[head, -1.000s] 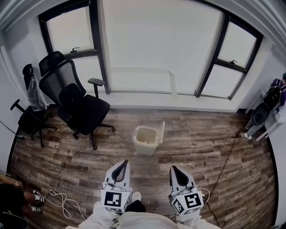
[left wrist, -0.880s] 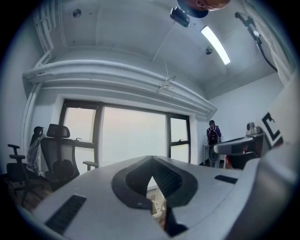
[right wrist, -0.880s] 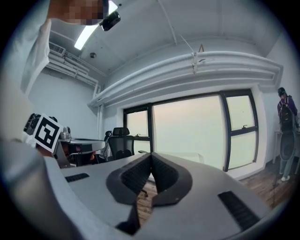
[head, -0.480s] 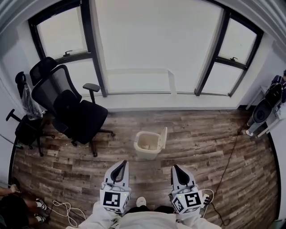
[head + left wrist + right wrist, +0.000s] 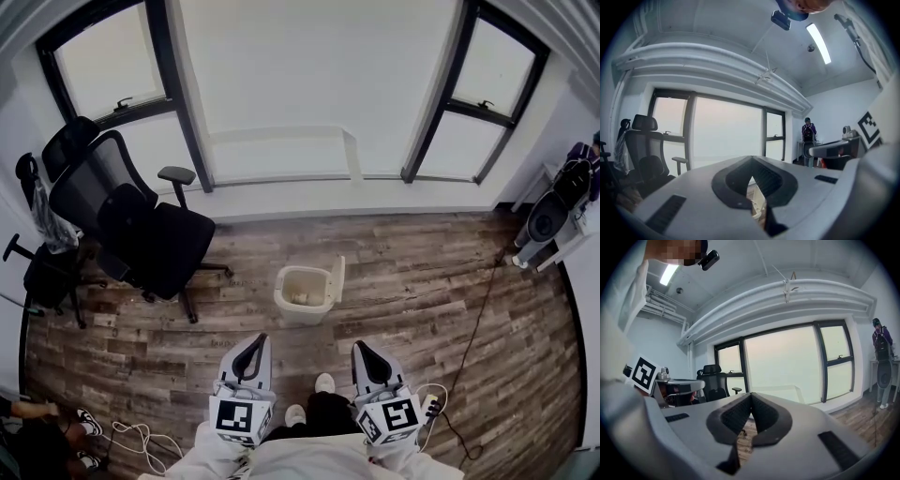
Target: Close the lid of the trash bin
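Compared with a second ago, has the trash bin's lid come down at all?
No. The lid still stands upright along the right rim of the trash bin, no lower against that rim than before.

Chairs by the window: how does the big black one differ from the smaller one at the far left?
The big chair has a tall mesh back with a headrest; the smaller chair has something pale hung over its back. The big chair stands nearer the trash bin; the smaller chair sits by the left wall. Both are black office chairs.
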`<state>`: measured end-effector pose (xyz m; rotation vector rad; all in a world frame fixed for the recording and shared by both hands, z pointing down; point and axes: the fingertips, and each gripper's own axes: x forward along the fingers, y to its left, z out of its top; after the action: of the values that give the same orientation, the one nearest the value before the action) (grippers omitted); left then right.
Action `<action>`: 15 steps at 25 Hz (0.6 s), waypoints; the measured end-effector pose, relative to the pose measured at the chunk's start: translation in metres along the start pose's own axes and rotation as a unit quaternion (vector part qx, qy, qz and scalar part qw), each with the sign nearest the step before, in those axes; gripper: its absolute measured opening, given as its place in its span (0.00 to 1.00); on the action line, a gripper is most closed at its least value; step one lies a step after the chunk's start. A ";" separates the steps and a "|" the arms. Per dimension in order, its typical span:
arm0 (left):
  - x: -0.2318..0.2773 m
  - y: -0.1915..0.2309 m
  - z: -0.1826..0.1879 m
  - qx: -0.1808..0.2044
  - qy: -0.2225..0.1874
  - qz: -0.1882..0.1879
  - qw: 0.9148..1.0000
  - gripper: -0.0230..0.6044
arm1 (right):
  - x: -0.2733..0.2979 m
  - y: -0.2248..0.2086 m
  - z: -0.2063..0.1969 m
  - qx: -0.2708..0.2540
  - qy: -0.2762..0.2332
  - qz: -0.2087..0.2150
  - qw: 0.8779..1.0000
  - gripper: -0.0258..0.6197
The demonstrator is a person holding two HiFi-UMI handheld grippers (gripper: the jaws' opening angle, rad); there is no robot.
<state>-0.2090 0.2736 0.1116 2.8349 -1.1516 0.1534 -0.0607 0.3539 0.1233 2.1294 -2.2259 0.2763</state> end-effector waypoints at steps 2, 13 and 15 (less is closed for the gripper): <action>0.013 0.008 -0.004 -0.005 0.000 0.004 1.000 0.05 | 0.010 -0.006 -0.002 0.002 0.003 0.000 1.000 0.08; 0.126 0.030 -0.005 0.006 0.012 0.017 1.000 0.05 | 0.106 -0.087 0.003 0.014 0.013 0.008 1.000 0.08; 0.153 0.031 0.000 0.009 0.018 0.022 1.000 0.05 | 0.125 -0.107 0.001 0.022 0.017 0.012 1.000 0.08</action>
<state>-0.1213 0.1460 0.1315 2.8109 -1.2104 0.2188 0.0399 0.2270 0.1523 2.1050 -2.2476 0.3638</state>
